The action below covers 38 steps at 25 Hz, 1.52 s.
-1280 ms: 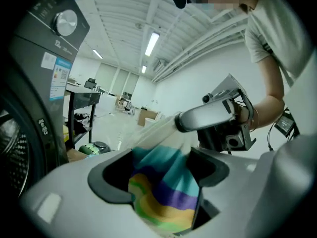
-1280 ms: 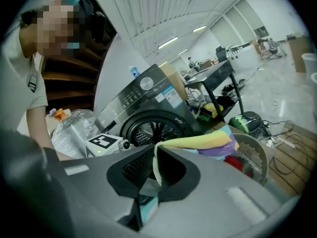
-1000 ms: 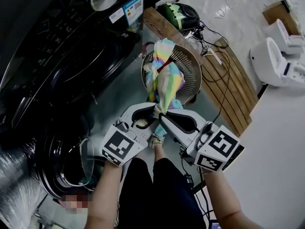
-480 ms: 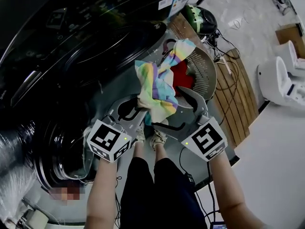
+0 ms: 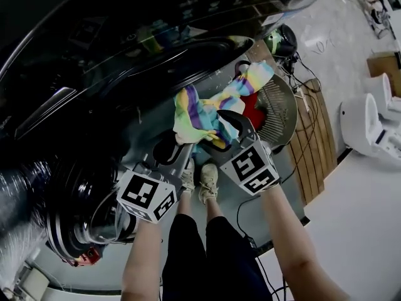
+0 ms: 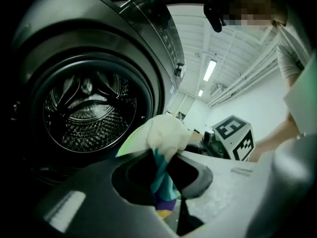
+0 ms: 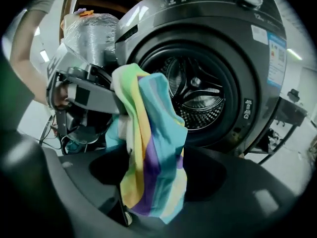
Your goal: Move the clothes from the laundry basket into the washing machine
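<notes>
A rainbow-striped cloth hangs in the air between the laundry basket and the dark washing machine. One end of it still trails over the basket's rim. My left gripper is shut on a bunched part of the cloth. My right gripper is shut on it too, and the cloth drapes over its jaws and hides the tips. The washer's drum is open, dark inside, right ahead of both grippers. A red garment lies in the basket.
The washer's round door stands open at lower left. The person's shoes are on the floor below the grippers. A wooden board with cables lies beside the basket, and white fixtures stand at right. A plastic-wrapped bundle sits left of the washer.
Both grippers have carried the striped cloth up out of the basket and leftward towards the washer's opening. The red garment in the basket has come into view.
</notes>
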Motion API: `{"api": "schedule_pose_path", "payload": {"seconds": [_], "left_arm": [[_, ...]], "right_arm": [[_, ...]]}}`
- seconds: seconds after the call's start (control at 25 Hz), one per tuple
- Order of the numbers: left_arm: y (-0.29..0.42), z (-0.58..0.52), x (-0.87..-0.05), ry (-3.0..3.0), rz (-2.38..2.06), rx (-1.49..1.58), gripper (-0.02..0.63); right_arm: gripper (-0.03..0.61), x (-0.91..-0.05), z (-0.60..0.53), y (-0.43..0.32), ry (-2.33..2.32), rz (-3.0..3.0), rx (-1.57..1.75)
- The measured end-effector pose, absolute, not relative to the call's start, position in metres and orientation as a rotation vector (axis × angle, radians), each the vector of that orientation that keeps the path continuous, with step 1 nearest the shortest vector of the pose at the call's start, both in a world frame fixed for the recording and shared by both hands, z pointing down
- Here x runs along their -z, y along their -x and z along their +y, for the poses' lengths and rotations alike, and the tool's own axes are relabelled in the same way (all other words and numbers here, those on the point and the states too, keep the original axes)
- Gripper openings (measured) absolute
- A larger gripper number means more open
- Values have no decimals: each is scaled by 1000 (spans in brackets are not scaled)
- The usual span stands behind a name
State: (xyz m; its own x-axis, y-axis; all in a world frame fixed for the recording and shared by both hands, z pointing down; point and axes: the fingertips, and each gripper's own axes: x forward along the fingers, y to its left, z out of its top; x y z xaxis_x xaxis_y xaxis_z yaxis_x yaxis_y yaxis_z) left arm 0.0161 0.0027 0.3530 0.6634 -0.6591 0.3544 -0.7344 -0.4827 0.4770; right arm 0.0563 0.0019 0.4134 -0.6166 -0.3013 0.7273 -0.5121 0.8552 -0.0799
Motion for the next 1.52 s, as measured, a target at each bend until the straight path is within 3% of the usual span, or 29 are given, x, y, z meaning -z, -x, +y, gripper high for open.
{"api": "schedule_pose_path", "payload": {"seconds": [0.08,0.2,0.28,0.48,0.84,1.36,1.44,1.52], "left_arm": [[-9,3,-356,-2272,-1118,-161,71],[2,-3,-369,-2210,-1199,-127,72],[13,-6,-381,-2133,-1267,-105,91],[38,0,-413,-1988,-1409,-103,235],[55,17,-443,-1895,-1452,-24,241],[49,5,-444,-1845,-1456,107,239],[49,7,-448,-1833,-1452,107,239],[50,10,-452,-1823,-1453,97,239]], "right_arm": [[302,-422,0,-47,-607,-2284,-390],[97,-437,-5,-35,-614,-2286,-429],[84,-449,-8,-28,-615,-2283,-527],[78,-483,-21,-6,-648,-2293,-777],[75,-495,-93,51,-837,-2414,-887],[74,-464,-191,106,-925,-2576,-705],[129,-480,-189,106,-903,-2514,-691],[236,-485,-187,101,-900,-2504,-714]]}}
